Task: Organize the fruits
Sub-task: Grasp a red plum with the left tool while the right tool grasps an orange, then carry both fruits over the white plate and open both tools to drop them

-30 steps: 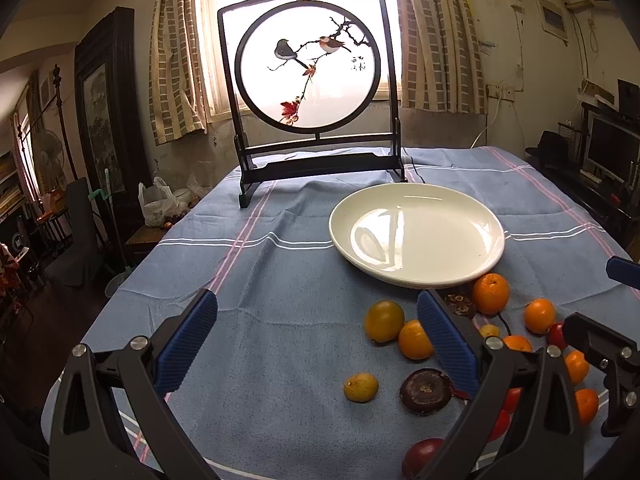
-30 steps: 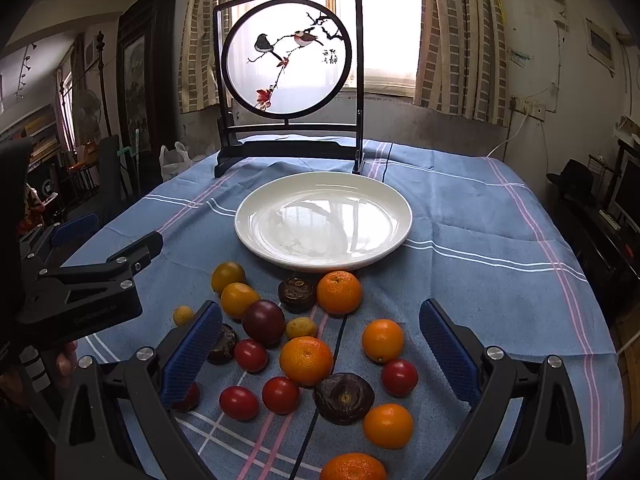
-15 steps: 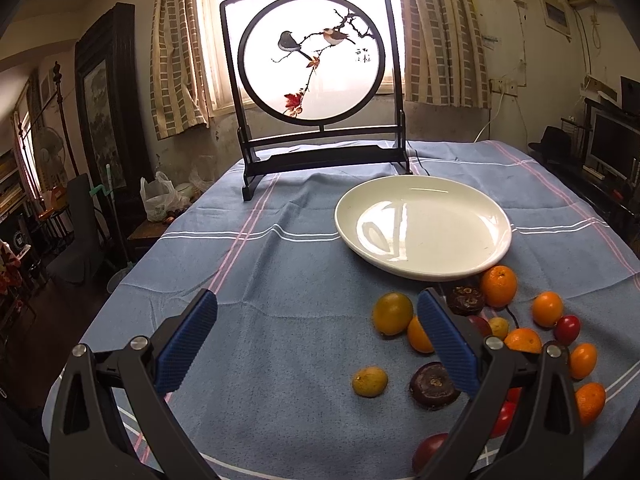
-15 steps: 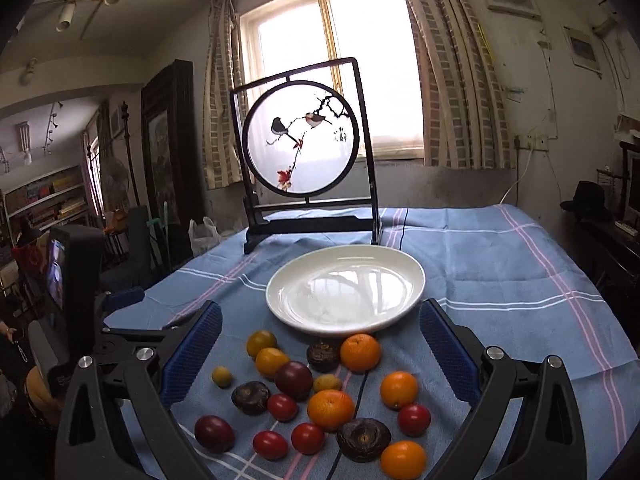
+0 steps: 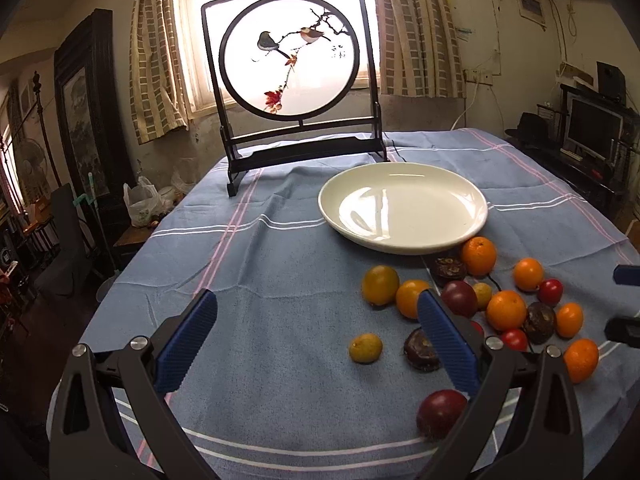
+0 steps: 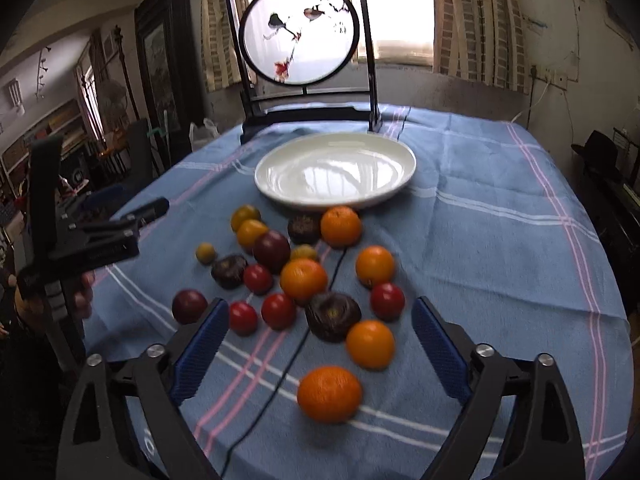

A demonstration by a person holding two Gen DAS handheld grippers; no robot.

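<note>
Now right tongs (image 6: pixel 316 344) closing, empty, above scattered fruits (image 6: pixel 304 280).

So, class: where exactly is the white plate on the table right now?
In both wrist views the white plate sits empty on the blue tablecloth, just in front of the framed bird screen, with the scattered fruit on its near side.

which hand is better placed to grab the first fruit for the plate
Right, probably. The right gripper faces the fruit cluster, jaws closing with nothing pressed yet, a round orange mandarin just below it. The left gripper faces mostly bare blue cloth. The white round plate is empty.
</note>
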